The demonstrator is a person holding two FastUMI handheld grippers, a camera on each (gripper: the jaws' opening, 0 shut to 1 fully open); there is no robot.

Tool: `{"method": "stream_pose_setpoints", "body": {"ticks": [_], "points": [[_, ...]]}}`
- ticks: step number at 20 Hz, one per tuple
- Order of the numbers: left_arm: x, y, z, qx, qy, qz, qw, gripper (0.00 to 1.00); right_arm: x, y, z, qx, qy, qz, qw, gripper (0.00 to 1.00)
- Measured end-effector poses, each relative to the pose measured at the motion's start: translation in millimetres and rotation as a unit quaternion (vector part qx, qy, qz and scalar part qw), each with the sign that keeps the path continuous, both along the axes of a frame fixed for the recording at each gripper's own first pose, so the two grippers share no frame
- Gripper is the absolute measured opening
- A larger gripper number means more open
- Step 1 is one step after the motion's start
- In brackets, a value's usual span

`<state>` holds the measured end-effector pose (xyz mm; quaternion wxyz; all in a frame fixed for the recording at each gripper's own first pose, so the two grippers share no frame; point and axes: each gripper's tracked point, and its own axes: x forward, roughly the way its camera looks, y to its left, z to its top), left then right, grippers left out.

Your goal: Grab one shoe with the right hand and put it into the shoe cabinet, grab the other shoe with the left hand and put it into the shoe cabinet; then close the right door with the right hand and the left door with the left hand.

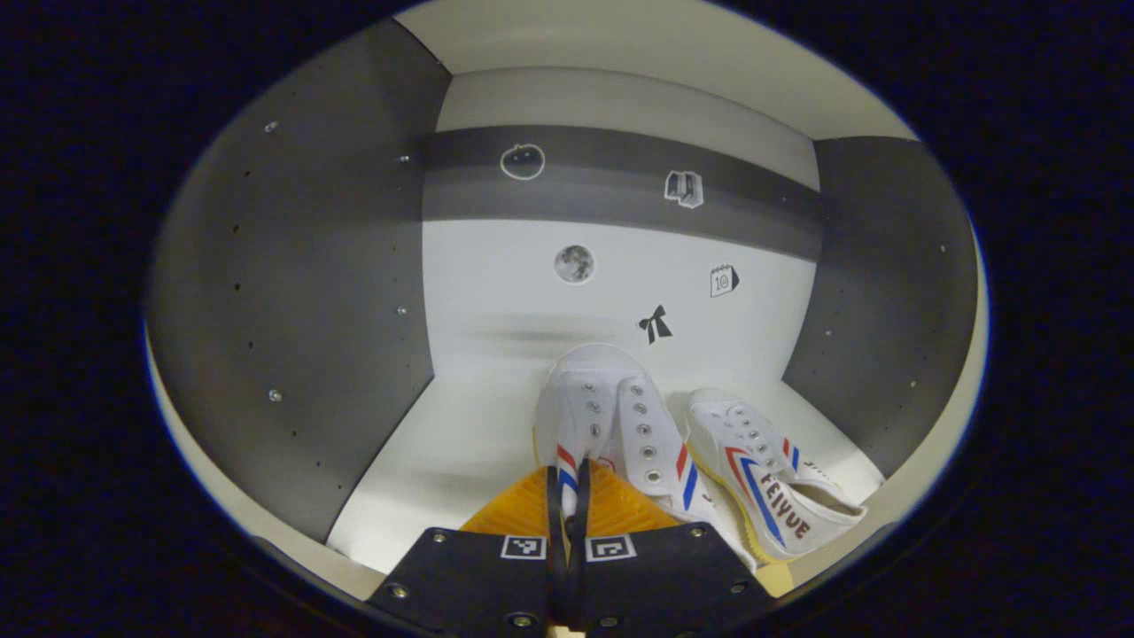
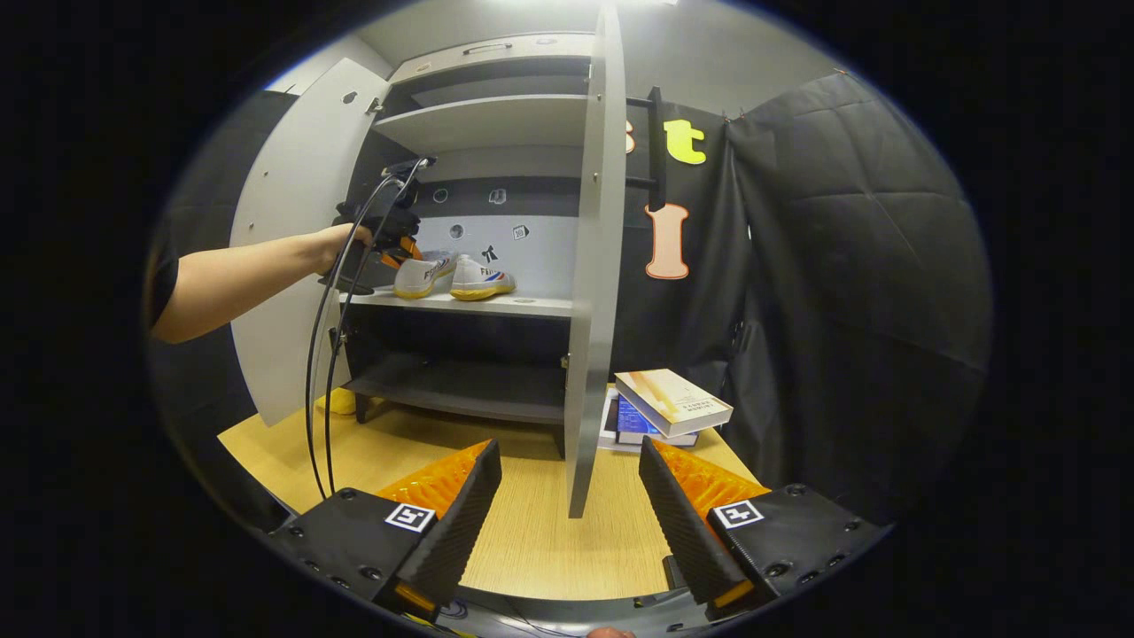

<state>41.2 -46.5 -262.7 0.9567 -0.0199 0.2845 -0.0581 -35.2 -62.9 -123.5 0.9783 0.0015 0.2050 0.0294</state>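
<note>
**Shoes on the cabinet shelf, doors open**

Shoes sit side by side on the white middle shelf [image 1: 461, 434] of the shoe cabinet [image 2: 496, 97], and we take that shelf as our landmark. In the left gripper view, the left hand-held gripper [image 1: 567, 496] has its fingers nearly together, pinching the heel edge of the nearer shoe [image 1: 611, 425], which rests on the shelf with its toe toward the back wall. The second shoe [image 1: 766, 478] lies on the shelf just beside it, toward the cabinet's right side wall. Small stickers dot the back wall above the shelf.

In the right gripper view we see the right hand-held gripper [image 2: 570, 501] well in front of the shelf and below it, over the wooden surface [image 2: 532, 532], fingers spread wide and holding nothing. The right door [image 2: 595, 266] stands open, edge-on, straight ahead; the left door [image 2: 292, 230] is swung out to the shelf's left. A forearm reaches in to the shelf. Books [image 2: 669, 403] lie stacked on the surface below the shelf, past the right door.
</note>
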Motion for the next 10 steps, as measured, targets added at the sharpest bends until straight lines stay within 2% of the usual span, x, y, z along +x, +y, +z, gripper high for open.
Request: {"method": "stream_pose_setpoints", "body": {"ticks": [4, 6, 7, 9, 10], "points": [[-4, 6, -11, 0.001, 0.015, 0.022, 1.000, 0.03, 6, -3, 2, 0.001, -0.003, -0.002, 1.000, 0.98], [0, 5, 0, -0.011, -0.012, 0.021, 1.000, 0.08, 7, -3, 4, -0.001, -0.007, -0.001, 1.000, 0.98], [3, 8, 8, -0.002, -0.030, 0.022, 0.999, 0.23, 8, -4, 4, -0.004, -0.008, -0.001, 1.000, 0.98], [0, 17, 33, 0.024, -0.071, 0.017, 0.997, 0.46, 7, -7, 6, -0.005, -0.009, -0.002, 1.000, 0.98], [-2, 14, 42, 0.027, -0.084, 0.012, 0.996, 0.64, 8, -9, 7, -0.004, -0.010, -0.004, 1.000, 0.98]]}}
